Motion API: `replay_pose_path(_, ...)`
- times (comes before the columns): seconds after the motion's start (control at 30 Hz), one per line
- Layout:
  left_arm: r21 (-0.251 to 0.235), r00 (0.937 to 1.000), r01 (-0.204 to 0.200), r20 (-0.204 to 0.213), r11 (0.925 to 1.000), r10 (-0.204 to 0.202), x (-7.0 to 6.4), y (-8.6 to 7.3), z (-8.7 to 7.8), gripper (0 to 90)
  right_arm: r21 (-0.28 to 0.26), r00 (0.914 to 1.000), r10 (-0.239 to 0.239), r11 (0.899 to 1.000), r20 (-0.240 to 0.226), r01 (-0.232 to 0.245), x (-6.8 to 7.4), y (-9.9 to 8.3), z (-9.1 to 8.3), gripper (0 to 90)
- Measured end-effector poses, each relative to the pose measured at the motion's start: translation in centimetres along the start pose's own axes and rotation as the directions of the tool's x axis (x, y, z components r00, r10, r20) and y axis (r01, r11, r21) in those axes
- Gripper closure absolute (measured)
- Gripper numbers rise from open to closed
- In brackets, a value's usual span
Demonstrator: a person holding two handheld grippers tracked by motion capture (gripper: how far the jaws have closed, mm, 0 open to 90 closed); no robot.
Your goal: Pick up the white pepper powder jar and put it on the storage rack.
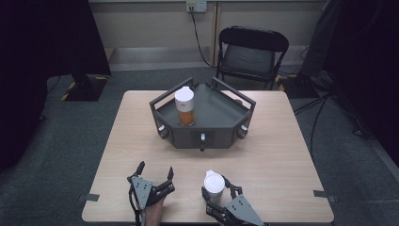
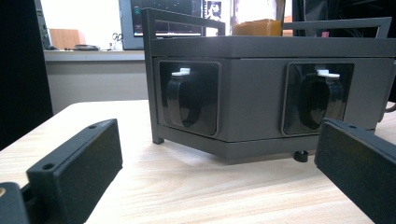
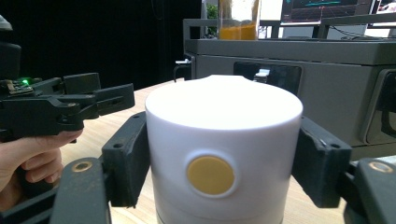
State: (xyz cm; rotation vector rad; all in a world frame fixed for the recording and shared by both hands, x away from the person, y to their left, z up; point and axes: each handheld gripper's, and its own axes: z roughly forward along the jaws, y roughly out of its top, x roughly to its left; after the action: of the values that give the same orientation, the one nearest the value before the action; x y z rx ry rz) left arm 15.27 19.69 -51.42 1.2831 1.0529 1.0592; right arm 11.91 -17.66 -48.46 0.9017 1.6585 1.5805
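The right gripper is clamping a white-lidded container at the near edge of the wooden table, right of centre; in the right gripper view its two black jaws are pressing the white lid from either side, just above a round yellow dot, probably so the container is staying upright and steady for carrying. The left gripper is hovering just to its left, near the table's front edge, with its jaws spread wide and holding nothing, seemingly keeping out of the way or waiting to help. Farther off, at the middle of the table, a dark grey angular tray with raised rails is sitting, and a second white-lidded container holding something orange is standing upright inside its left part. That one looks like a match, so the gripped container is likely heading for the free space in the tray beside it.
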Motion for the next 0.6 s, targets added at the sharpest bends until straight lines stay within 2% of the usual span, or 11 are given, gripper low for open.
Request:
replay_pose_path(0.33,0.0,1.0,0.0,0.0,1.0,0.0,0.0,0.0,0.0,0.0,-0.007,1.0,0.002,1.0,0.003,-0.002,0.07,-0.18,0.01,30.0)
replay_pose_path(0.6,0.0,1.0,0.0,0.0,1.0,0.0,0.0,0.0,0.0,0.0,0.01,0.9998,0.01,1.0,0.017,-0.01,0.32,0.34,0.05,30.3)
